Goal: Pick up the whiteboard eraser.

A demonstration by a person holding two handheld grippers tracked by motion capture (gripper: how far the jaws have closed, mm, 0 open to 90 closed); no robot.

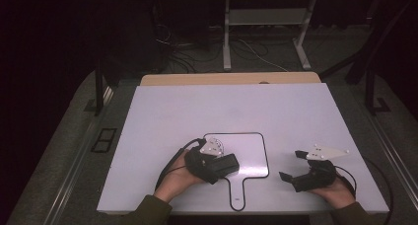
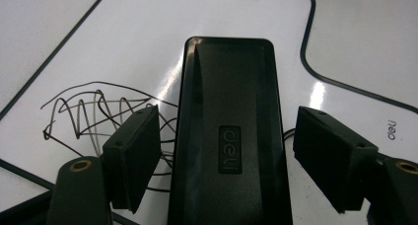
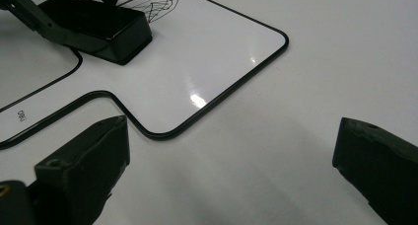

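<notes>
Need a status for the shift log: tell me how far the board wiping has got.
Done: the left gripper has the eraser between its jaws, a gap showing at the right pad. In hand: taking hold of it. Left: the scribble on the whiteboard is unwiped. The right gripper waits open.

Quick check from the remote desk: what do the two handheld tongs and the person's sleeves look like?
Both tongs, left and right, are black with blocky flat jaws. Each carries a pale grey three-cornered plate with small dots and trails a black cable. The sleeves are olive green.

Black eraser [image 2: 229, 131] flat on whiteboard [image 2: 148, 42]
</notes>
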